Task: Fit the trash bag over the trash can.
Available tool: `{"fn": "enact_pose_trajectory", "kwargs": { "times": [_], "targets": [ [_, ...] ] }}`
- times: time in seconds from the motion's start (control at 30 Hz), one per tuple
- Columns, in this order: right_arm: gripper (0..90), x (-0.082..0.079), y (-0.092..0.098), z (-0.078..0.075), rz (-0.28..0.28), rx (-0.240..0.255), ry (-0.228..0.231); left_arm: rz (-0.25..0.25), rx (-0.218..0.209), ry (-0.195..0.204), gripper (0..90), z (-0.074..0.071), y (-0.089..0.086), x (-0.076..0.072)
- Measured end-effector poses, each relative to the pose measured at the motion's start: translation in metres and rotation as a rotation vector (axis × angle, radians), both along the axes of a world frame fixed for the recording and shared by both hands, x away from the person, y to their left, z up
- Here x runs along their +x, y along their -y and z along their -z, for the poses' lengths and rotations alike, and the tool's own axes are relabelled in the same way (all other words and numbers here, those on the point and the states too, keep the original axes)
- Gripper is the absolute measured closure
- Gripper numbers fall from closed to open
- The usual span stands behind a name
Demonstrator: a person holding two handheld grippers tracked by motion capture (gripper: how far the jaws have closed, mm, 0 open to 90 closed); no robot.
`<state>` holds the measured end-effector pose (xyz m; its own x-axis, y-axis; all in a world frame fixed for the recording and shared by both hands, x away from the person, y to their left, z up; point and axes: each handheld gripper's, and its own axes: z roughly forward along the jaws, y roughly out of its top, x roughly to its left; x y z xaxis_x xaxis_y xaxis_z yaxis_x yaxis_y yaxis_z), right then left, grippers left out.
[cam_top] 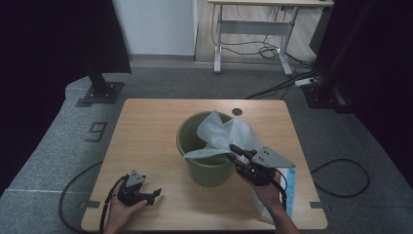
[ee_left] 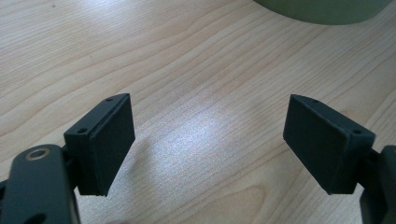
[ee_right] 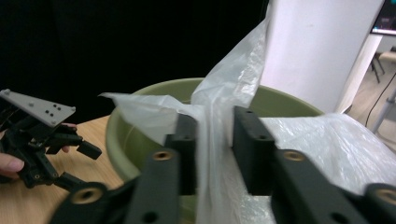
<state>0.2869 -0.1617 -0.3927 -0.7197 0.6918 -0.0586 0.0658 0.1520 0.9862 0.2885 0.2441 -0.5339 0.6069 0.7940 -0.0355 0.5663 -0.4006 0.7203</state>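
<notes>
Plastic bag (cam_top: 228, 134) in green bucket (cam_top: 195, 139)

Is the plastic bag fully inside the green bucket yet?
No. The plastic bag drapes over the green bucket's rim, partly hanging outside toward the table.

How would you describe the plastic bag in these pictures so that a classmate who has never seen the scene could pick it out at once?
Start at the wooden table and find the round green bucket near its middle. The plastic bag drapes over the bucket's right rim and trails down toward the table's near right edge, with a fold standing between the right gripper jaws. It is the one thin, crinkled, see-through white thing there.
</notes>
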Motion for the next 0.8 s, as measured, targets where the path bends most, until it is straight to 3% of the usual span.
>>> {"fn": "enact_pose_trajectory", "kwargs": {
  "times": [0.13, 0.37, 0.57, 0.67, 0.8],
  "targets": [
    [57.9, -0.009, 0.000, -0.003, -0.006, -0.008, 0.025, 0.003, 0.002, -0.002, 16.4, 0.000, 0.000, 0.000],
    [53.2, -0.013, 0.007, -0.003, 0.002, 0.002, 0.007, 0.007, 0.004, -0.007, 16.4, 0.001, 0.002, 0.000],
    [61.8, -0.002, 0.003, 0.000, 0.014, -0.005, -0.018, 0.011, 0.011, -0.011, 16.4, 0.002, 0.003, 0.000],
    [61.6, 0.006, -0.006, 0.004, 0.019, -0.032, -0.047, 0.011, 0.017, -0.012, 16.4, 0.002, 0.003, 0.000],
    [54.9, 0.007, -0.009, 0.006, 0.015, -0.030, -0.067, 0.009, 0.015, -0.013, 16.4, 0.002, 0.002, 0.000]
  ]
}}
